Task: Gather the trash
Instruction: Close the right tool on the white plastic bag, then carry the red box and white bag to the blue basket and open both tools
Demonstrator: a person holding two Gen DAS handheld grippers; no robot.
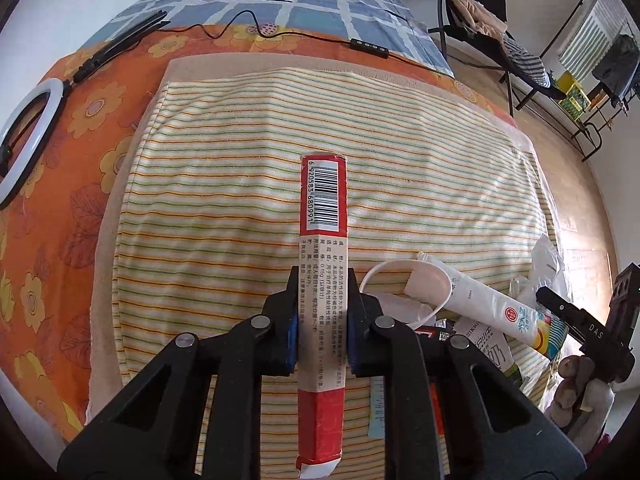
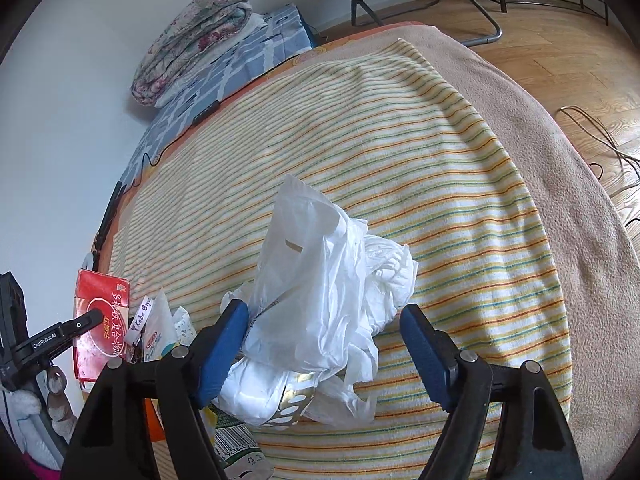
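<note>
While the trash still lies in a loose heap on the bed, we list what we find.

Item one: left tool [image 1: 322, 280], closed on a long red and white carton [image 1: 323, 248]. Both blue pads press its narrow sides, and the carton sticks out ahead of the jaws with its barcode end forward, above the striped blanket [image 1: 224, 184].

Item two: right tool [image 2: 324, 320], jaws apart, set either side of a crumpled white plastic bag [image 2: 316, 276]. Its left pad touches or nearly touches the bag; the right pad stands clear of it. We judge nothing is gripped here yet.

Item three: the heap itself, just beside the left tool in its view. It holds a white tube [image 1: 492, 304], a white plastic ring [image 1: 408, 288] and some printed packets that we cannot read well. In the right wrist view a small wrapper [image 2: 160, 324] and a green-printed package [image 2: 236, 444] lie near the bag.

Item four: other things on the bed, not trash as far as we judge: a ring light [image 1: 28, 136] on the orange flowered sheet [image 1: 92, 92], with a black cable and its remote [image 1: 369, 47].

No bin shows in either view, unless the white bag is meant to serve. Progress, as we judge it: early. One piece is in hand, the bag is about to be taken, and the rest of the heap is still to collect.
</note>
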